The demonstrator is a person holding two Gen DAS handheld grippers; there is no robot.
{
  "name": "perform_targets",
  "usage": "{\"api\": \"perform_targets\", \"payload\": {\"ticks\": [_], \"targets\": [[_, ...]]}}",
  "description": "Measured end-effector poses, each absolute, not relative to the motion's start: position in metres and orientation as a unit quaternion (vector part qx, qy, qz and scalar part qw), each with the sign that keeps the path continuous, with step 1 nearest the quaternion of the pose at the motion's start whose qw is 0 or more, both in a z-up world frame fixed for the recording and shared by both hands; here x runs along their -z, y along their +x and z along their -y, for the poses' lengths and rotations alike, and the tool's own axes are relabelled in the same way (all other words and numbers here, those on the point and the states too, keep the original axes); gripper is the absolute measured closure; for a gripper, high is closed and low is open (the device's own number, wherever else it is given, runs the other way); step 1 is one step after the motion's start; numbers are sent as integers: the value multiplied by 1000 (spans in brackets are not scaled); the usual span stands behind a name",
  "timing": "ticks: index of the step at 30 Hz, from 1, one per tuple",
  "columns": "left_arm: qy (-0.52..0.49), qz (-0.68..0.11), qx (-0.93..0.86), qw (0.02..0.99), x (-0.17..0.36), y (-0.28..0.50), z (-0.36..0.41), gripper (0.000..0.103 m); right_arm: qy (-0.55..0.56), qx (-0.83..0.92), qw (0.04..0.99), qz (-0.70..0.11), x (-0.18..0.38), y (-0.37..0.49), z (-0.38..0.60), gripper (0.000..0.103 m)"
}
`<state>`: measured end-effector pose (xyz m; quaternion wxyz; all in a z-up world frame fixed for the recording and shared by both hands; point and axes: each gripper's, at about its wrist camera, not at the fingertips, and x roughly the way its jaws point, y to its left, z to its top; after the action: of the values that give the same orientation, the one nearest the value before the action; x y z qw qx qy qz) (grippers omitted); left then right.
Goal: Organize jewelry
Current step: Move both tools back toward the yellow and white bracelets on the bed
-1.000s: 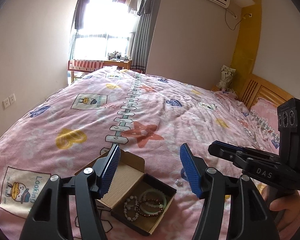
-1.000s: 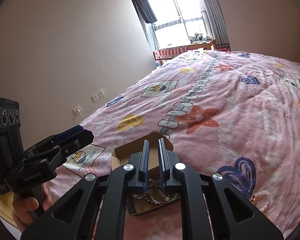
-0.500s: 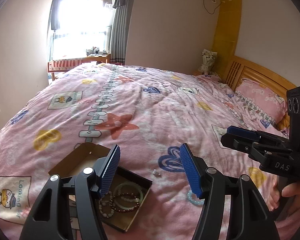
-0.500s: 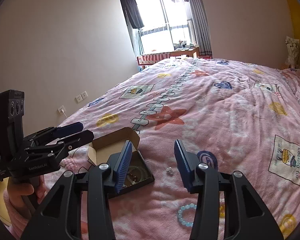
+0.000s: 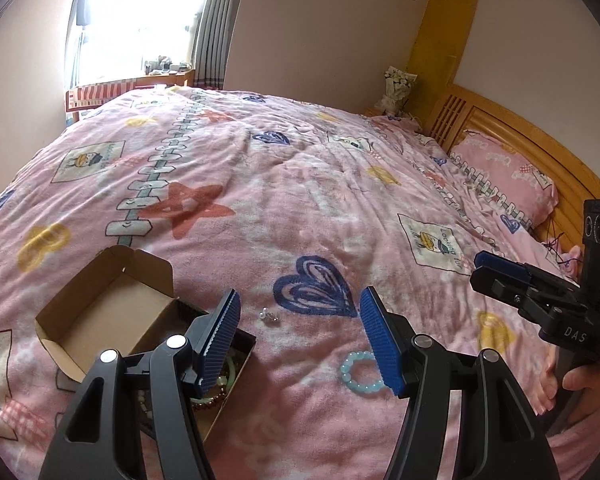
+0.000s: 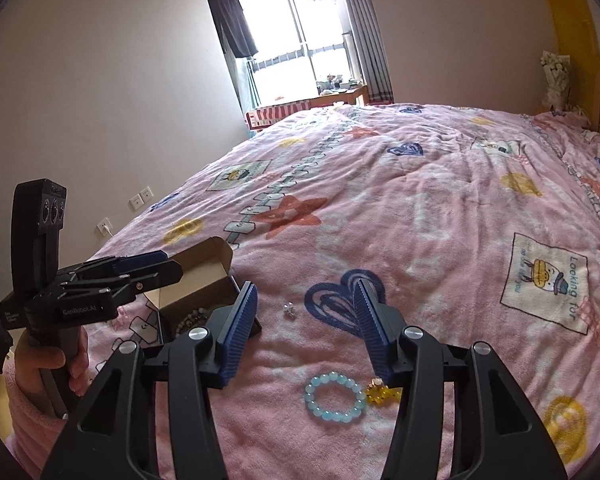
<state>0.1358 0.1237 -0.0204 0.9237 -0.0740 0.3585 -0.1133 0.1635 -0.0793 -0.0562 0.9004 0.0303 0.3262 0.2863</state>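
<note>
An open cardboard box (image 5: 100, 320) lies on the pink bedspread and holds several bead bracelets (image 5: 216, 390). It also shows in the right wrist view (image 6: 198, 280). A light blue bead bracelet (image 6: 333, 397) lies loose on the bedspread, with a yellow bead piece (image 6: 382, 394) touching its right side. A small silver earring (image 6: 289, 309) lies further out. My right gripper (image 6: 304, 328) is open and empty above the blue bracelet. My left gripper (image 5: 298, 340) is open and empty over the box's right edge; the blue bracelet (image 5: 360, 372) lies by its right finger.
The pink patterned bedspread (image 5: 300, 184) covers the whole bed. A pillow (image 5: 504, 172) and wooden headboard (image 5: 500, 120) are at the far right. A desk (image 6: 308, 100) stands under the window. A wall with sockets (image 6: 140, 200) runs along the left.
My right gripper opened from shut and swung right from over the box to above the blue bracelet. My left gripper also turned right, so the box moved to its left.
</note>
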Motion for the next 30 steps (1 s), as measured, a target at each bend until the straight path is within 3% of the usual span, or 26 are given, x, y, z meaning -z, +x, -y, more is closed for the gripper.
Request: {"api": "perform_targets", "payload": {"ticks": [8,12,19,23,27,30], "targets": [[-50,-422,134,895,52,183,-94,40,76,-243,876,-409,115,198,119,54],[43,-442,119,888,76,203,-73,40,86,-219,860,-453,148,210,131,56],[34,-471,114,874,111,233,-79,40,88,-195,847,-487,180,225,141,57],[14,-494,117,862,126,242,-86,56,84,-190,838,-505,197,228,140,57],[4,-497,118,860,135,246,-88,58,92,-187,831,-516,208,231,141,57],[-1,-504,112,857,143,250,-90,65,86,-187,828,-522,214,231,138,57]]}}
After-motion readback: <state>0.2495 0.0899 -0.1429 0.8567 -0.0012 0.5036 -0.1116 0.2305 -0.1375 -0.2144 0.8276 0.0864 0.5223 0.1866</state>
